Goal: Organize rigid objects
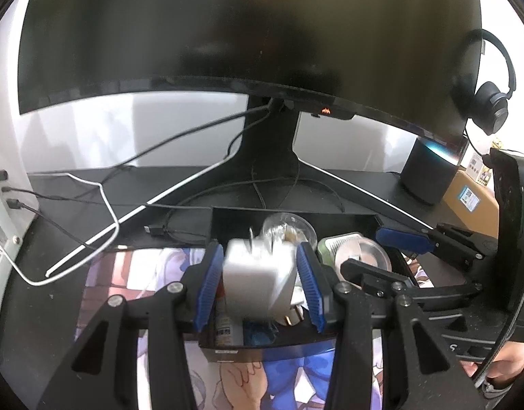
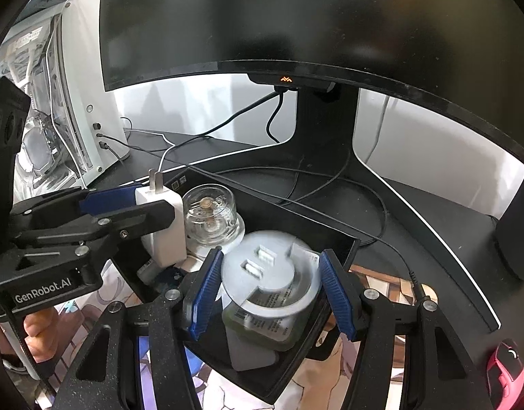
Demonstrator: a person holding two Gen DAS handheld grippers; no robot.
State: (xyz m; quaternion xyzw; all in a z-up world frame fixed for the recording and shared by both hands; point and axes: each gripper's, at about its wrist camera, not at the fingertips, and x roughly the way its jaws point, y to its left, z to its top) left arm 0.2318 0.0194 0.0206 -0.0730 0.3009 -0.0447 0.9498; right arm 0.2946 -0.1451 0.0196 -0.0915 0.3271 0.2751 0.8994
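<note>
A black open box [image 2: 333, 239] sits on the desk mat and holds several rigid items. My left gripper [image 1: 260, 282] is over the box with a white charger [image 1: 256, 280] between its blue pads; the charger is blurred and gaps show at both pads. The charger also shows in the right wrist view [image 2: 164, 225], prongs up. My right gripper [image 2: 270, 294] is open around a blurred grey round device [image 2: 272, 273] that lies on a green-tinted container [image 2: 262, 328]. A clear glass jar [image 2: 210, 218] stands in the box behind both.
A large dark monitor [image 1: 248, 30] on a black stand [image 1: 270, 157] rises behind the box, with cables across the desk. A white PC case [image 2: 74, 102] stands left, a dark speaker [image 1: 429, 171] and headphones [image 1: 494, 102] right. A red mouse [image 2: 504, 365] lies at right.
</note>
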